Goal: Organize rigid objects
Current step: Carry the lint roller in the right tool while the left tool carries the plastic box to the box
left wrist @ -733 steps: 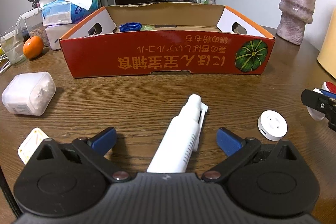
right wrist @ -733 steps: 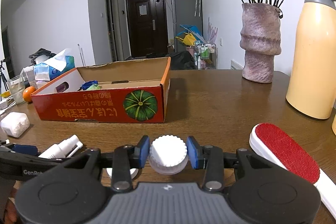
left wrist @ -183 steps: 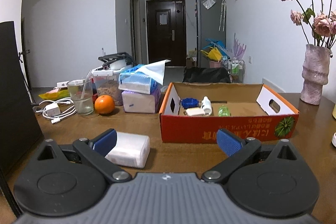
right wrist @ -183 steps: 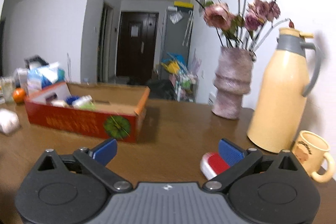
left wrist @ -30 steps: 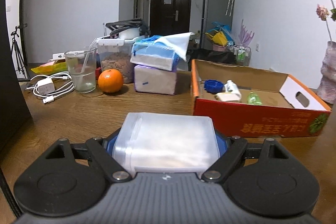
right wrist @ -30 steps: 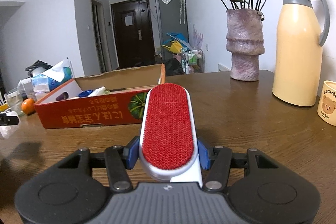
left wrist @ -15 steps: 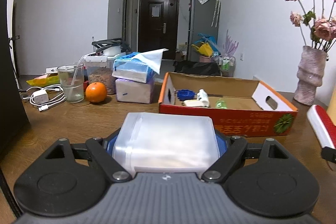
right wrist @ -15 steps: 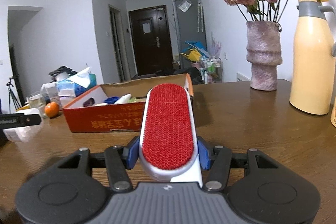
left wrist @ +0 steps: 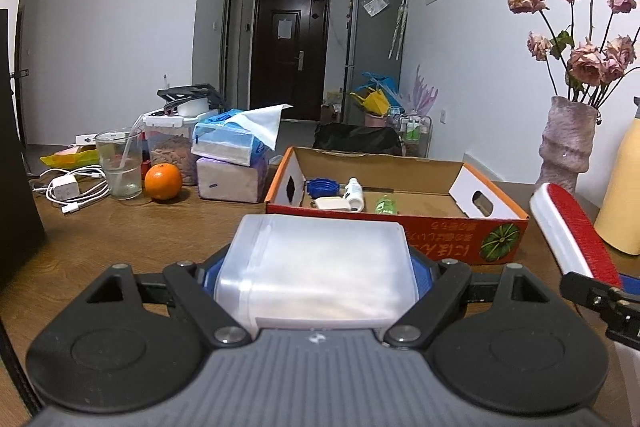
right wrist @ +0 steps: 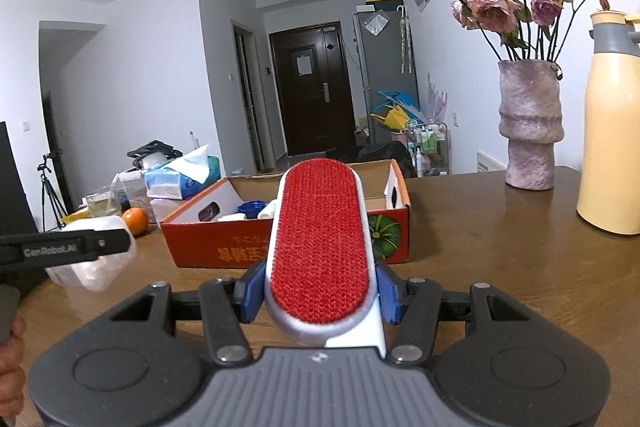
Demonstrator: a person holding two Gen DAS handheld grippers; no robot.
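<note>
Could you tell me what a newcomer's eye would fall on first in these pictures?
Probably the red lint brush, clamped in the right tool and filling the middle of its view. Next comes the translucent white box gripped by the left tool, then the orange cardboard box on the wooden table beyond both.

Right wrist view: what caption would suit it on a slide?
Right gripper clamps a red lint brush, pointing toward the orange cardboard box.

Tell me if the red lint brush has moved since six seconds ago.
Yes. The red lint brush left the table beside the yellow jug; the right gripper holds it.
</note>
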